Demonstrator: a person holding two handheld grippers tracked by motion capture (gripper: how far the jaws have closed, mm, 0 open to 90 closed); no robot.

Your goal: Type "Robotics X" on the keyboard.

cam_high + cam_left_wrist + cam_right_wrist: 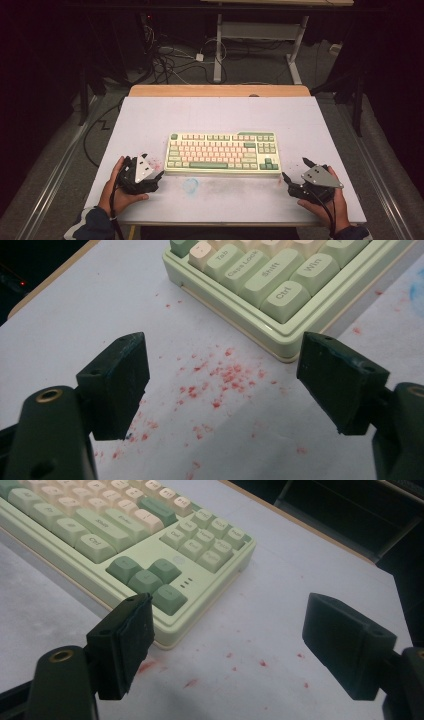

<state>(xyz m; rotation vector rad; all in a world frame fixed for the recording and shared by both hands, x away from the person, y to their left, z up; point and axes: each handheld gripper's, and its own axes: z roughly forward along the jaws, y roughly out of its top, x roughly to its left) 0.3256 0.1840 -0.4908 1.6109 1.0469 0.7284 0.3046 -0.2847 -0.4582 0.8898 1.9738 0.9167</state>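
White table [150, 120], red specks plus blue smudge on it. Keyboard [223, 152] flat mid-table, green/cream caps. Looks rigid and fairly hefty to me; caps could pop off, so I'd grab case at short ends, not keys. My left gripper [159, 176] near its left end, jaws spread, empty. Right gripper [295, 172] near its right end, also spread, empty.

White table [150, 120] with red specks [220, 375], blue smudge [190, 185], green-and-pink keyboard [222, 151], floor cables [170, 62]
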